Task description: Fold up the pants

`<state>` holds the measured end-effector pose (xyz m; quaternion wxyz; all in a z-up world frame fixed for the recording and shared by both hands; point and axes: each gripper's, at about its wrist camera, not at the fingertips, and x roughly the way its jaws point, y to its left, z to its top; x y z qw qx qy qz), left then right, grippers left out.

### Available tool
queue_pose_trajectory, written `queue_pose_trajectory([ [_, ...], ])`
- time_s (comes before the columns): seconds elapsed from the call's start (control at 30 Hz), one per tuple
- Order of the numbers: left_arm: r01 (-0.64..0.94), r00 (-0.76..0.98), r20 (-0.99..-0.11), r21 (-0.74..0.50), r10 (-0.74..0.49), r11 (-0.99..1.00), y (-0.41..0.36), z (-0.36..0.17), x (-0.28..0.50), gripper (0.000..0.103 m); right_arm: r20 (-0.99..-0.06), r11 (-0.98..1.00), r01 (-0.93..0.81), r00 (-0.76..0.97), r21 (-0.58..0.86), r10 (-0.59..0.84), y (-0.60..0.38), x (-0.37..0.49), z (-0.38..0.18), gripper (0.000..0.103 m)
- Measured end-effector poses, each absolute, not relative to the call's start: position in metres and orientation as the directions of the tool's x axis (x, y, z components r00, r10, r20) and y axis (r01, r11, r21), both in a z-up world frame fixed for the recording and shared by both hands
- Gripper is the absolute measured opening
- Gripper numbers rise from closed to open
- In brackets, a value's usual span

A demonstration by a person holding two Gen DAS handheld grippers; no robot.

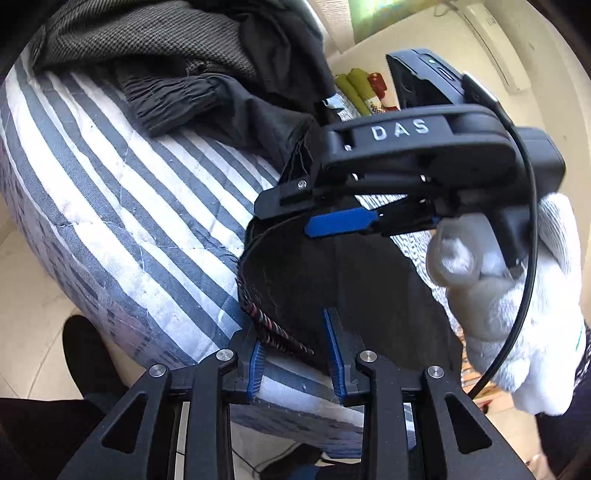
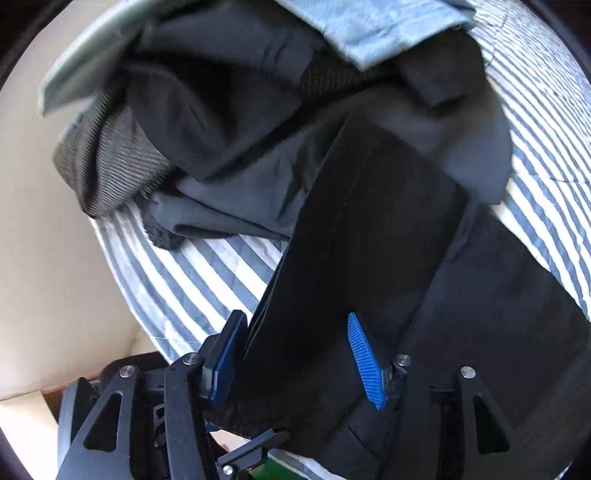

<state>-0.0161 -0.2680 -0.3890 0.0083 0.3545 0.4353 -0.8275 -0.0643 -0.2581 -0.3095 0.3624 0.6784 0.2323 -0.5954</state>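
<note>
Black pants (image 1: 332, 288) lie on a bed with a blue-and-white striped sheet (image 1: 129, 206). In the left wrist view, my left gripper (image 1: 293, 332) is at the bottom, its blue pads closed on the pants' near edge, where a striped inner lining (image 1: 269, 332) shows. My right gripper (image 1: 284, 221), held by a white-gloved hand (image 1: 517, 314), reaches in from the right above the same edge. In the right wrist view, the right gripper (image 2: 295, 363) points down at the pants (image 2: 369, 240). Its pads stand wide apart and do not press on the cloth.
A heap of other clothes (image 1: 147, 40), grey knit and black, lies further back on the bed. It also shows in the right wrist view (image 2: 110, 166), with a pale blue cloth (image 2: 369, 29) beyond. The bed's edge drops to a light floor (image 1: 29, 277) on the left.
</note>
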Motion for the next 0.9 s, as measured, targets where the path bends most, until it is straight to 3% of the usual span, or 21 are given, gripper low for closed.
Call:
queue_pose_trajectory([
  [0.07, 0.326, -0.747, -0.604, -0.697, 0.277, -0.639, -0.270, -0.389, -0.021, 0.027, -0.979, -0.625, 0.754, 0.171, 0.201, -0.108, -0.260, -0.061, -0.309, 0.054],
  [0.1, 0.326, -0.747, -0.612, -0.677, 0.259, -0.659, -0.270, -0.387, -0.024, 0.017, -0.977, -0.627, 0.750, 0.182, 0.212, -0.113, -0.261, -0.061, -0.307, 0.054],
  [0.2, 0.289, -0.766, -0.598, -0.648, 0.236, -0.704, -0.264, -0.378, -0.030, 0.009, -0.970, -0.644, 0.726, 0.200, 0.241, -0.137, -0.261, -0.063, -0.299, 0.054],
  [0.53, 0.148, -0.774, -0.567, -0.594, 0.281, -0.791, -0.236, -0.358, -0.055, 0.009, -0.983, -0.610, 0.772, 0.169, 0.179, -0.074, -0.255, -0.056, -0.290, 0.053],
  [0.6, 0.124, -0.756, -0.580, -0.581, 0.302, -0.805, -0.231, -0.358, -0.060, 0.011, -0.986, -0.614, 0.773, 0.143, 0.163, -0.082, -0.240, -0.060, -0.289, 0.028],
  [0.63, 0.109, -0.745, -0.583, -0.586, 0.324, -0.803, -0.229, -0.358, -0.061, 0.013, -0.988, -0.620, 0.769, 0.132, 0.156, -0.085, -0.229, -0.064, -0.289, 0.010],
  [0.67, 0.098, -0.733, -0.586, -0.593, 0.345, -0.799, -0.229, -0.358, -0.062, 0.020, -0.984, -0.631, 0.755, 0.141, 0.178, -0.109, -0.216, -0.069, -0.288, 0.005],
  [0.7, 0.094, -0.721, -0.593, -0.597, 0.359, -0.797, -0.229, -0.359, -0.063, 0.028, -0.978, -0.649, 0.732, 0.150, 0.208, -0.145, -0.200, -0.077, -0.285, 0.004],
  [0.77, 0.087, -0.713, -0.600, -0.590, 0.364, -0.803, -0.225, -0.359, -0.066, 0.033, -0.962, -0.684, 0.678, 0.152, 0.268, -0.226, -0.162, -0.092, -0.277, 0.003],
  [0.9, 0.088, -0.685, -0.642, -0.541, 0.343, -0.836, -0.216, -0.361, -0.089, 0.033, -0.920, -0.747, 0.556, 0.094, 0.365, -0.380, -0.068, -0.119, -0.256, 0.002],
])
